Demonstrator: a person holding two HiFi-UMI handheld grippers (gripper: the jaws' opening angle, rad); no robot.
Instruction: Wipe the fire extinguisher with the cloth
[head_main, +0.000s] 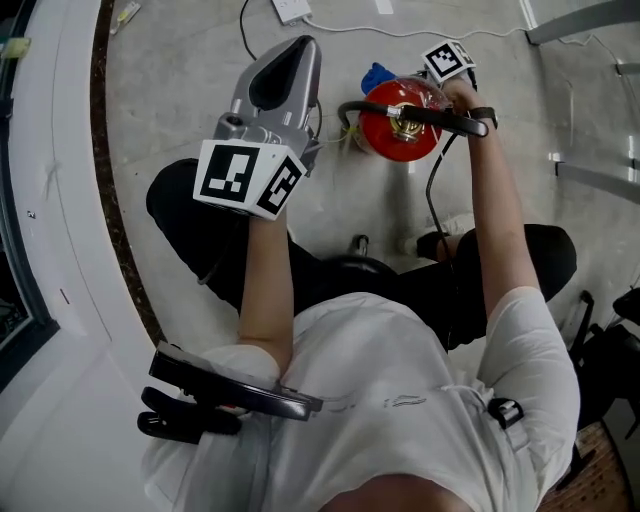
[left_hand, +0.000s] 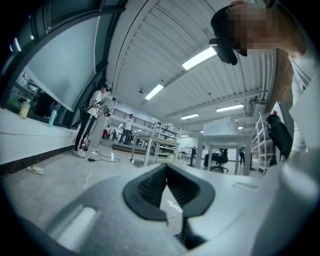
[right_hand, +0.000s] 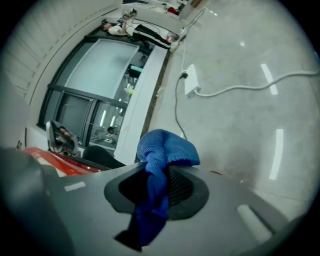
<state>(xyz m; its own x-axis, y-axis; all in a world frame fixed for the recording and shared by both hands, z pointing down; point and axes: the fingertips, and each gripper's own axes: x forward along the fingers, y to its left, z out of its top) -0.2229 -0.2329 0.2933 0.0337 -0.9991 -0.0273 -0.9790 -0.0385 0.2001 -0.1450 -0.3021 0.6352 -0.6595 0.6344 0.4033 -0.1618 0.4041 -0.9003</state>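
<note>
Right gripper (right_hand: 156, 176): jaws clamped on blue cloth (right_hand: 167, 149); fire extinguisher (right_hand: 46, 156) beside them. Left gripper (left_hand: 166, 169): jaws together, nothing between.

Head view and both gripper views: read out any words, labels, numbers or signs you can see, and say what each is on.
No readable words or numbers in any view.
Fire extinguisher: seen from above, no label shows.
Left marker cube on the left hand-held gripper: black-and-white squares only, no letters.
Right marker cube on the right hand-held gripper: the same.
Cloth: no tag or print visible.
</note>
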